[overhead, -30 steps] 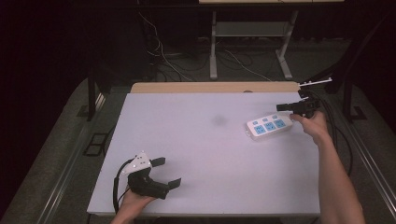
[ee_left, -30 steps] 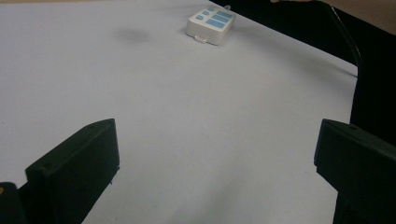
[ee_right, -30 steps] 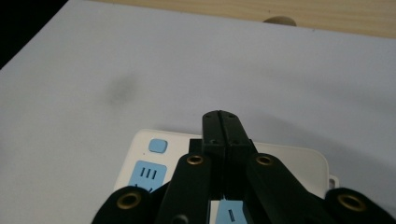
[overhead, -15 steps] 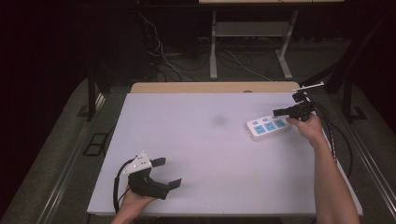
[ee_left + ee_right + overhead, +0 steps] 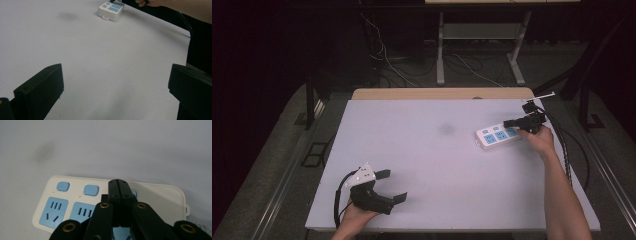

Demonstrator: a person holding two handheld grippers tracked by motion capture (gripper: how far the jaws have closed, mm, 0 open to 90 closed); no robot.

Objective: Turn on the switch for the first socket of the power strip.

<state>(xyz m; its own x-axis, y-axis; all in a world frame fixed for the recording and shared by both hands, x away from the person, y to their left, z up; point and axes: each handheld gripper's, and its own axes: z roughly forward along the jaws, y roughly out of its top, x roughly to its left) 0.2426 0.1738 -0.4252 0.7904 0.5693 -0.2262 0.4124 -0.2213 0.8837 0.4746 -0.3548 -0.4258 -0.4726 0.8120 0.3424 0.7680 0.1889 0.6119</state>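
Looking down my right gripper [image 5: 117,195], I see the white power strip [image 5: 75,202] lying flat directly beneath the tips, its blue sockets and buttons facing up; on the table it sits toward the far right corner, with my right hand [image 5: 539,140] just behind it. The jaws are pressed together with nothing between them, their joined tip over the row of blue buttons [image 5: 91,190], and I cannot tell whether it touches the strip or hovers above it. My worry is that a closed tip pushing on a light, unanchored strip will skid it sideways toward the table edge beyond the gripper, or tip one end up if the pressure lands off-centre. Nothing braces the strip against that. My left gripper [image 5: 382,187] is well apart from it at the near edge, jaws spread wide and empty over bare table [image 5: 100,62], too far to steady anything quickly.
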